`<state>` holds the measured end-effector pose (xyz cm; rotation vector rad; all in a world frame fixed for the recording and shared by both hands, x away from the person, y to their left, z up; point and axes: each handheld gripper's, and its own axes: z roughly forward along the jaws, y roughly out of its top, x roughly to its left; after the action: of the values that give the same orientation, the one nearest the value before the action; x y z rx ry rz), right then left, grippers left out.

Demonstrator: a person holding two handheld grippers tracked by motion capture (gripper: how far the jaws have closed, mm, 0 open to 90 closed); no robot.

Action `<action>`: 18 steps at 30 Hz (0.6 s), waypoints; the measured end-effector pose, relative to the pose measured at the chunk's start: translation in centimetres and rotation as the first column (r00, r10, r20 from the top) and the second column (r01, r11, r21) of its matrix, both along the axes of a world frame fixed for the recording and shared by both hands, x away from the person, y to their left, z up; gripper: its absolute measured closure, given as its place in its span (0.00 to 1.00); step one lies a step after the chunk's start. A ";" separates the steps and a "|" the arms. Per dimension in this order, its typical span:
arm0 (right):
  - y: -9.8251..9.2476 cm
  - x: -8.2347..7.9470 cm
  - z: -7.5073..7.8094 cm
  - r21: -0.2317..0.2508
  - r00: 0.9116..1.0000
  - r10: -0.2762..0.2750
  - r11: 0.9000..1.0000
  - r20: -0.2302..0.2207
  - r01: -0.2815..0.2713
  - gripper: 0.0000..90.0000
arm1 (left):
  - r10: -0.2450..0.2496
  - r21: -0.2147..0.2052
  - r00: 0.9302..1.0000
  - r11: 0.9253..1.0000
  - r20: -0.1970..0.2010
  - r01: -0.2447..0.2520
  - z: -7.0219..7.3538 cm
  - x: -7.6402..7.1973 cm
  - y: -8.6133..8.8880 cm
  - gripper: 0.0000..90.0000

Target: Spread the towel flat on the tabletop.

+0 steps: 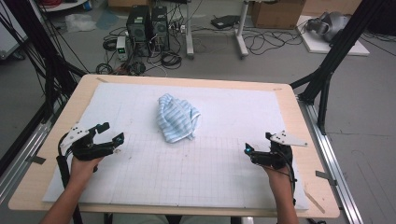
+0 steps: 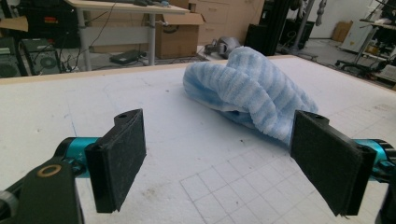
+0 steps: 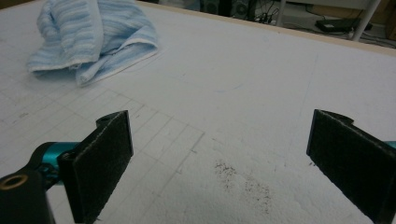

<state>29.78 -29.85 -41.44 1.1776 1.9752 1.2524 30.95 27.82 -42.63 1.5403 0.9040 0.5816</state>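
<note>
On the white gridded mat (image 1: 140, 186) the crumpled blue striped towel (image 1: 177, 116) lies mid-table, soft, light and floppy, its long axis running away from you, so pinch its hemmed near edge with your left gripper (image 1: 111, 132) and right gripper (image 1: 258, 143), both spread empty.

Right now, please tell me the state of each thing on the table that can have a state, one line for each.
towel: crumpled in a heap on the white mat, untouched by either gripper.
left gripper: open, nothing between the jaws, apart from the towel.
right gripper: open, nothing between the jaws, low over the mat, apart from the towel.
white mat: lying flat on the table, with a dark smudge in front of the right gripper.
</note>
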 end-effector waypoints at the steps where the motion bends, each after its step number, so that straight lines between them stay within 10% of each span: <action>1: 0.1 0.0 0.0 -0.004 1.000 0.003 1.000 -0.002 -0.003 0.07 | -0.001 0.003 1.000 1.000 0.000 0.001 -0.1 0.1 -0.1 0.21; 18: 0.2 -0.1 -0.2 0.014 0.999 0.042 0.999 -0.033 -0.041 0.07 | -0.008 -0.013 1.000 1.000 0.000 0.008 -0.2 0.2 -0.3 0.21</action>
<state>29.66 -29.69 -41.67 1.1763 2.0276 1.2771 31.13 27.56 -42.81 1.5314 0.8997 0.5694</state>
